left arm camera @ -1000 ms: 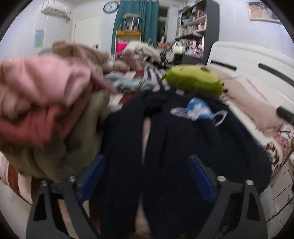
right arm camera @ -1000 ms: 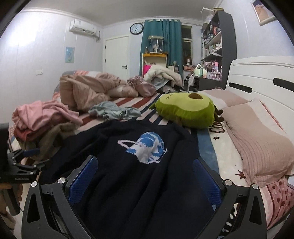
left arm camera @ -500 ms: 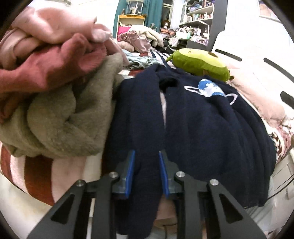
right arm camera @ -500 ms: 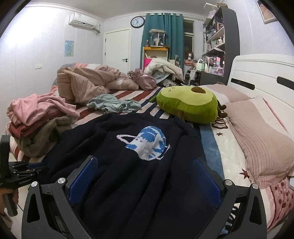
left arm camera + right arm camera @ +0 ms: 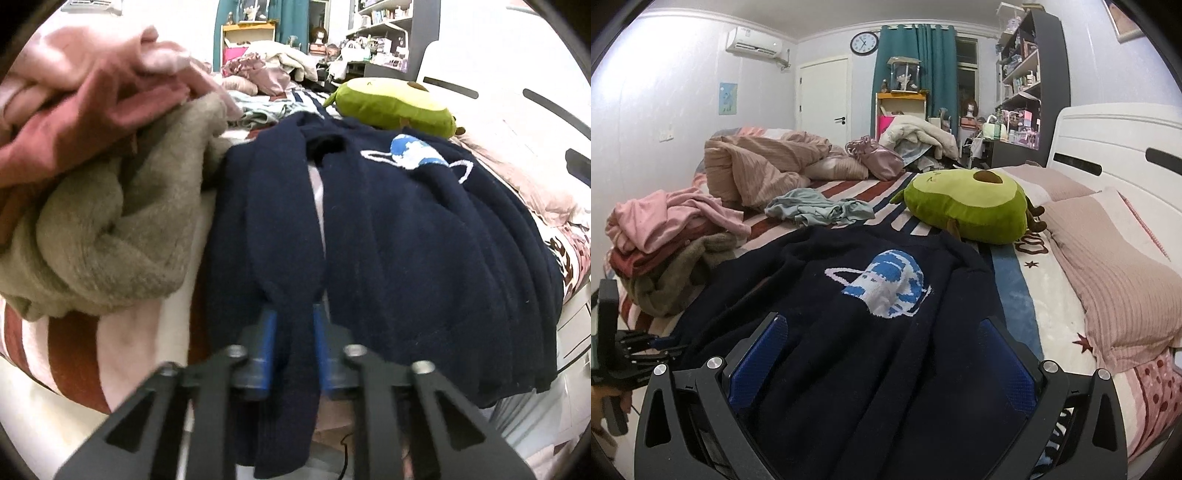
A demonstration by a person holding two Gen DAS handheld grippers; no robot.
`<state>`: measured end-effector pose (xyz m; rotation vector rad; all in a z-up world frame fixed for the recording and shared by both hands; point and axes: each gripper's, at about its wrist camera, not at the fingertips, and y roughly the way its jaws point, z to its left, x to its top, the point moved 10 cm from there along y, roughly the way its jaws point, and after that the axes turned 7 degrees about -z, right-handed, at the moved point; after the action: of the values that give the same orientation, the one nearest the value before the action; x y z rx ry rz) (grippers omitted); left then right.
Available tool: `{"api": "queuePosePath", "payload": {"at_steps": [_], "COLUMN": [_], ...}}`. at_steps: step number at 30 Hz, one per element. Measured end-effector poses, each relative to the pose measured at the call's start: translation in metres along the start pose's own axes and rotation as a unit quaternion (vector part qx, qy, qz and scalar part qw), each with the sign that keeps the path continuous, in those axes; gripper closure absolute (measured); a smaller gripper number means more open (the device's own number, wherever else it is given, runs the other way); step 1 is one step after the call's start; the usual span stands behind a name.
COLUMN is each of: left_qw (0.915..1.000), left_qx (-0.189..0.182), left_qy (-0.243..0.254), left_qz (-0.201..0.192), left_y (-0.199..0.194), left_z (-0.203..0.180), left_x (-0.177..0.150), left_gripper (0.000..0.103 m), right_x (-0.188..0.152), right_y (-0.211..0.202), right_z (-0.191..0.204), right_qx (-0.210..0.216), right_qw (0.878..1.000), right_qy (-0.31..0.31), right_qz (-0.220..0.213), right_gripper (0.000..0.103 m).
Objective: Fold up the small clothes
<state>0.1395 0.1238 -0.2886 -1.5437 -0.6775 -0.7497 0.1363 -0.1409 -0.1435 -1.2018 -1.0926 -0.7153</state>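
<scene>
A navy sweater with a blue and white planet design lies spread on the bed; it also shows in the left wrist view. My left gripper is shut on the sweater's left sleeve near its cuff, at the bed's edge. The left gripper also shows at the far left of the right wrist view. My right gripper is open and empty, its blue pads hovering over the sweater's lower body.
A pile of pink, red and olive clothes lies just left of the sleeve. A green avocado plush and a grey-green garment lie beyond the sweater. Pink pillows and a white headboard stand to the right.
My left gripper dropped to the sleeve and went from wide open to shut on it. The right gripper stayed open over the sweater, almost still.
</scene>
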Motion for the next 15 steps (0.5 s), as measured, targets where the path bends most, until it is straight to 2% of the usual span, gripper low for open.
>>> {"api": "queuePosePath", "payload": {"at_steps": [3, 7, 11, 15], "left_qw": [0.9987, 0.9947, 0.9859, 0.9763], "left_qx": [-0.015, -0.028, -0.064, -0.109], "left_qy": [-0.024, -0.022, -0.020, -0.006], "left_qz": [-0.042, -0.096, -0.153, -0.187], "left_y": [-0.019, -0.049, -0.079, -0.097], "left_z": [-0.001, -0.010, -0.031, -0.065], "left_x": [0.019, 0.060, 0.113, 0.154], "left_gripper": [0.093, 0.093, 0.093, 0.093], "right_x": [-0.001, -0.002, -0.005, -0.009], "right_y": [-0.003, -0.007, -0.010, -0.014], "right_z": [-0.005, -0.012, -0.022, -0.038], "right_qx": [0.000, 0.003, 0.004, -0.003], "right_qw": [1.000, 1.000, 0.999, 0.999], "right_qy": [0.006, 0.019, 0.032, 0.048], "right_qz": [-0.003, -0.009, -0.015, -0.019], "right_gripper": [0.000, 0.000, 0.000, 0.000]}}
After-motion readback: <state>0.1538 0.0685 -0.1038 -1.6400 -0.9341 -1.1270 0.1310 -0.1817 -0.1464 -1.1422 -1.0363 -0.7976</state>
